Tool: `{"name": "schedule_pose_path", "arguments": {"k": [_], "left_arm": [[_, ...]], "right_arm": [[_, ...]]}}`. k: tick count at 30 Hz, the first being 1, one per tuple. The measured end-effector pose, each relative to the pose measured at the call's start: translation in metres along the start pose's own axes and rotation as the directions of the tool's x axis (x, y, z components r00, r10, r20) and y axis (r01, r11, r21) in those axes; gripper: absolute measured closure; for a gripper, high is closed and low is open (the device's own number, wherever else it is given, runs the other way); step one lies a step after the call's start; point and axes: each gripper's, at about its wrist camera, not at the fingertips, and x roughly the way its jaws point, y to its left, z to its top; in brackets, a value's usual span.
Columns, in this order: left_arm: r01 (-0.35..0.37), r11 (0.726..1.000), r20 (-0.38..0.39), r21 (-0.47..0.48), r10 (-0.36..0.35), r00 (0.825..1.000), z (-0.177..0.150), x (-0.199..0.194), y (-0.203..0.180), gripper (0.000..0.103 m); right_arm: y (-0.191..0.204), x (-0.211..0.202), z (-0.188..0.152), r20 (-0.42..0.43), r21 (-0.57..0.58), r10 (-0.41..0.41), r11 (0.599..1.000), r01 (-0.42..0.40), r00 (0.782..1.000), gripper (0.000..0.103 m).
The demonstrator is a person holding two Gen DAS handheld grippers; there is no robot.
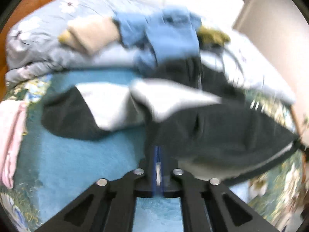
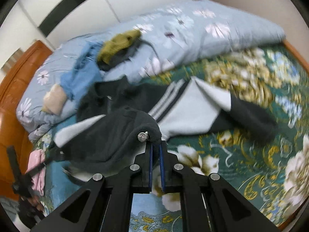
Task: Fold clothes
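Observation:
A dark fleece jacket (image 1: 222,131) with light grey panels and white stripes lies partly spread on the bed. In the left wrist view my left gripper (image 1: 158,150) is shut, with a dark fold of the jacket pinched at its blue pads and lifted off the bed. In the right wrist view my right gripper (image 2: 156,145) is shut on another dark edge of the jacket (image 2: 115,135), which drapes over its left finger. The grey panel (image 2: 189,112) and one dark sleeve still rest on the bed. Both views are blurred.
Behind the jacket, a blue garment (image 2: 81,73), an olive one (image 2: 119,44) and a beige piece (image 2: 55,98) lie on a pale blue flowered quilt (image 2: 193,29). A pink garment (image 1: 9,135) lies at the left. The green floral sheet (image 2: 251,164) spreads right; a wooden headboard (image 2: 15,89) stands left.

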Motion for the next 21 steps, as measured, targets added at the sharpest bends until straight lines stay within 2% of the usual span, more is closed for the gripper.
{"name": "schedule_pose_path", "arguments": {"k": [4,7,8,9,10,11,12,14,16,17,19,20,21], "left_arm": [[0.02,0.999,0.012,-0.026,-0.02,1.0,0.011,-0.028,0.013,0.102],[0.049,0.999,-0.045,0.016,-0.048,0.998,-0.008,-0.016,0.01,0.099],[0.051,0.998,-0.068,0.042,-0.048,0.997,-0.016,-0.01,0.007,0.094],[0.045,0.996,-0.081,0.072,-0.039,0.996,-0.026,-0.005,0.002,0.087],[0.04,0.993,-0.093,0.107,-0.03,0.995,-0.036,0.002,-0.003,0.06],[0.036,0.99,-0.107,0.139,-0.021,0.994,-0.044,0.01,-0.009,0.028],[0.037,0.985,-0.118,0.169,-0.017,0.993,-0.052,0.017,-0.015,0.021],[0.024,0.961,-0.128,0.275,0.012,0.992,-0.073,0.031,-0.031,0.019],[-0.008,0.914,-0.15,0.405,0.075,0.986,-0.093,0.049,-0.047,0.018],[-0.023,0.876,-0.157,0.482,0.112,0.981,-0.104,0.061,-0.055,0.018],[-0.057,0.766,-0.139,0.64,0.189,0.972,-0.129,0.081,-0.07,0.018],[-0.073,0.701,-0.122,0.709,0.224,0.967,-0.141,0.09,-0.077,0.018],[-0.086,0.657,-0.1,0.749,0.24,0.966,-0.148,0.096,-0.08,0.018]], "right_arm": [[0.014,-0.012,-0.001,-0.022,-0.072,0.005,0.997,-0.006,1.0,0.097],[0.013,-0.005,-0.007,-0.056,-0.071,0.004,0.997,-0.008,0.998,0.097],[0.013,-0.003,-0.008,-0.062,-0.068,0.004,0.998,-0.008,0.998,0.097],[0.012,-0.001,-0.009,-0.063,-0.066,0.005,0.998,-0.009,0.998,0.097],[0.011,0.001,-0.01,-0.064,-0.063,0.005,0.998,-0.009,0.998,0.097],[0.011,0.002,-0.011,-0.065,-0.062,0.006,0.998,-0.01,0.998,0.097],[0.01,0.003,-0.011,-0.066,-0.064,0.005,0.998,-0.009,0.998,0.097],[0.009,0.006,-0.013,-0.07,-0.073,-0.001,0.997,-0.004,0.998,0.097],[0.007,0.01,-0.015,-0.076,-0.078,-0.008,0.997,0.002,0.997,0.097],[0.005,0.011,-0.016,-0.078,-0.077,-0.01,0.997,0.004,0.997,0.097],[0.0,0.016,-0.019,-0.083,-0.066,-0.011,0.998,0.005,0.996,0.097],[-0.003,0.018,-0.021,-0.086,-0.056,-0.011,0.998,0.006,0.996,0.097],[-0.006,0.02,-0.023,-0.089,-0.047,-0.011,0.999,0.007,0.996,0.097]]}}
